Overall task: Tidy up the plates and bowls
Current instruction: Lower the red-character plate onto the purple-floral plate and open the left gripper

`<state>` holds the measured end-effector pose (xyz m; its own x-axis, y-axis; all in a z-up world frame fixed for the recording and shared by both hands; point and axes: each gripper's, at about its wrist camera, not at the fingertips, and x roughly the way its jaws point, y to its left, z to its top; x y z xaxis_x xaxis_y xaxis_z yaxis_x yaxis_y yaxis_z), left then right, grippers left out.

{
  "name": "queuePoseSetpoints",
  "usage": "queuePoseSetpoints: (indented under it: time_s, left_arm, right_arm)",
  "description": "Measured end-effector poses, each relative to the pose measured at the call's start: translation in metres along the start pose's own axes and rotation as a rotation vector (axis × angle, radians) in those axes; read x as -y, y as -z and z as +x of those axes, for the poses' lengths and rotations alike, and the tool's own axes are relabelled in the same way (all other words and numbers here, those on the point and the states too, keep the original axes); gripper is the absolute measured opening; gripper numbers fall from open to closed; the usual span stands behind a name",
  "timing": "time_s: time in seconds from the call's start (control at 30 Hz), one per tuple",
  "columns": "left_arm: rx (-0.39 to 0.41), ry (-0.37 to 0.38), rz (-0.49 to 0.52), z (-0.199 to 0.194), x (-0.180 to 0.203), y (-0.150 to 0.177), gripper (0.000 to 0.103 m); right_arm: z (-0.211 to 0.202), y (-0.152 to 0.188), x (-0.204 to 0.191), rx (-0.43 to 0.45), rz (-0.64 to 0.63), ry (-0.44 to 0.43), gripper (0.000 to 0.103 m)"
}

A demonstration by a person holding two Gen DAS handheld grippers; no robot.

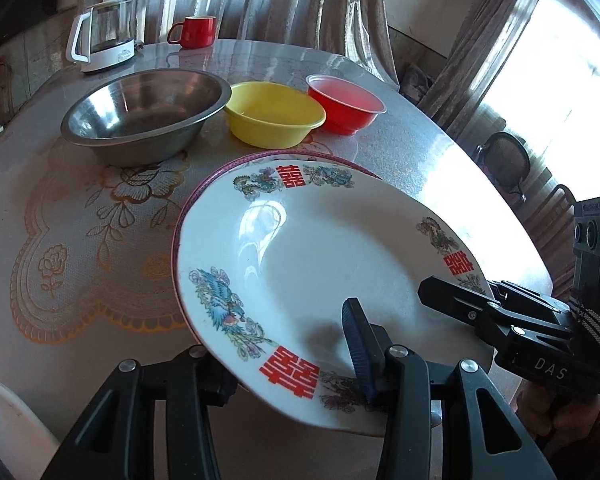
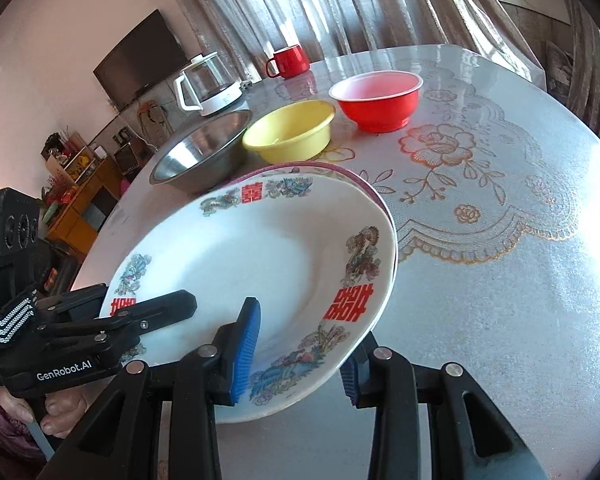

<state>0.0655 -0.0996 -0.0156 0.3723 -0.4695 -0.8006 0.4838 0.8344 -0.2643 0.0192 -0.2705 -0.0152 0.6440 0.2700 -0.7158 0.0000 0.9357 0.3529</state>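
Observation:
A white plate [image 1: 320, 256] [image 2: 244, 256] with red characters and painted birds is tilted over the table, and both grippers hold it by its near rim. My left gripper [image 1: 292, 368] [image 2: 172, 304] is shut on the plate, with one pad on top and the other finger hidden beneath. My right gripper [image 2: 300, 360] [image 1: 452, 300] is shut on it too, a blue pad above and one below. A pink-rimmed plate [image 1: 228, 168] [image 2: 364, 184] shows close under its far edge; I cannot tell if they touch. Behind stand a steel bowl [image 1: 140, 112] [image 2: 204, 152], a yellow bowl [image 1: 274, 114] [image 2: 290, 132] and a red bowl [image 1: 344, 100] [image 2: 380, 100].
The round table [image 1: 80, 220] [image 2: 500, 280] has a gold flower-patterned cover. At its far side stand a glass kettle [image 1: 104, 32] [image 2: 208, 84] and a red mug [image 1: 196, 30] [image 2: 290, 60]. A white chair [image 1: 4, 420] is at the near left edge. Curtains hang behind.

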Motion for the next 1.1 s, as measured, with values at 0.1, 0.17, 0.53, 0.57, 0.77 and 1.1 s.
queuePoseSetpoints:
  time_s: [0.1, 0.17, 0.53, 0.57, 0.77, 1.1]
  left_arm:
    - [0.000, -0.015, -0.003, 0.004, -0.001, -0.001, 0.046]
    - [-0.008, -0.022, -0.016, 0.005, -0.002, -0.001, 0.045]
    - [0.018, -0.002, -0.089, -0.015, -0.017, 0.009, 0.045]
    - [0.020, -0.007, -0.087, -0.016, -0.016, 0.010, 0.045]
    - [0.030, 0.000, -0.084, -0.024, -0.015, 0.013, 0.045]
    - [0.054, -0.008, -0.107, -0.032, -0.018, 0.015, 0.047]
  right_arm:
    - [0.001, -0.002, 0.003, -0.008, -0.011, 0.009, 0.036]
    - [0.000, -0.001, 0.002, -0.011, -0.027, 0.019, 0.036]
    - [-0.005, 0.000, 0.000, -0.074, -0.102, -0.043, 0.041]
    - [-0.007, 0.000, 0.002, -0.074, -0.103, -0.049, 0.041]
    - [-0.017, 0.002, 0.012, -0.076, -0.117, 0.013, 0.041]
    - [-0.017, -0.015, 0.041, 0.011, -0.016, 0.056, 0.041]
